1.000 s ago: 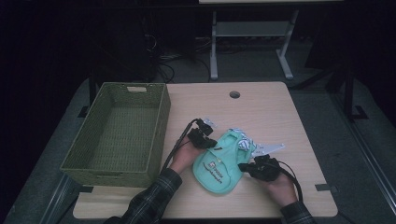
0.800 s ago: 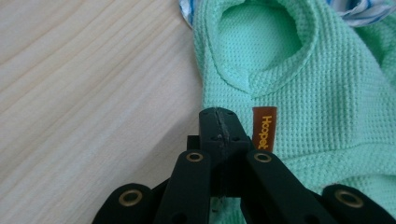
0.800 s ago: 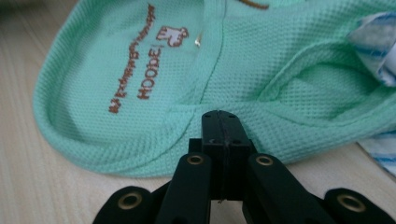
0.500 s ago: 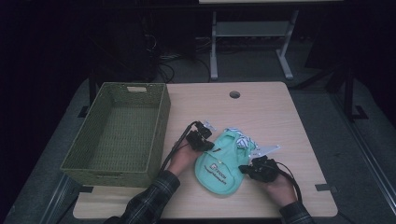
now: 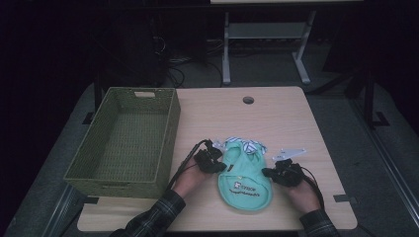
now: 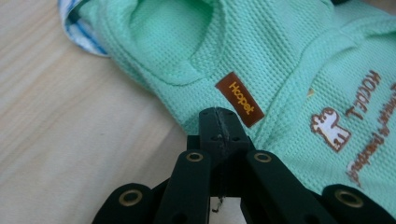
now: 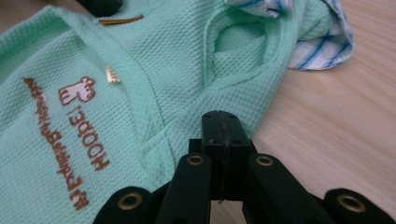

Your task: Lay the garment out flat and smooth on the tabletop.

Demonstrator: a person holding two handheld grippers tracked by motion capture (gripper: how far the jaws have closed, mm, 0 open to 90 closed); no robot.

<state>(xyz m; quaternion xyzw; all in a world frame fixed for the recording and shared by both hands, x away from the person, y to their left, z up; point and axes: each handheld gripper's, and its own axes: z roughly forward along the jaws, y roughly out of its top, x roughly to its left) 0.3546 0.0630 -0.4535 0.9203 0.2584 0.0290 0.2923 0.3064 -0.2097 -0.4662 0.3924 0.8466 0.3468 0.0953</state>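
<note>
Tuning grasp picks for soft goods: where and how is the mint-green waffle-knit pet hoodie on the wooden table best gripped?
Probably at its two side hems, one gripper per side. The mint-green waffle-knit pet hoodie lies flat, so come in low along the wooden table from left and right and pinch the thin edges near the sleeve openings. The left gripper and right gripper sit there now, jaws together at the hem; whether cloth is caught can't be seen.

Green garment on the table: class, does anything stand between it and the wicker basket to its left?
Nothing visible does. The green garment lies on bare table right of the wicker basket. Between them is the left hand-held gripper, shut at the garment's edge, with its hand and cable.
</note>
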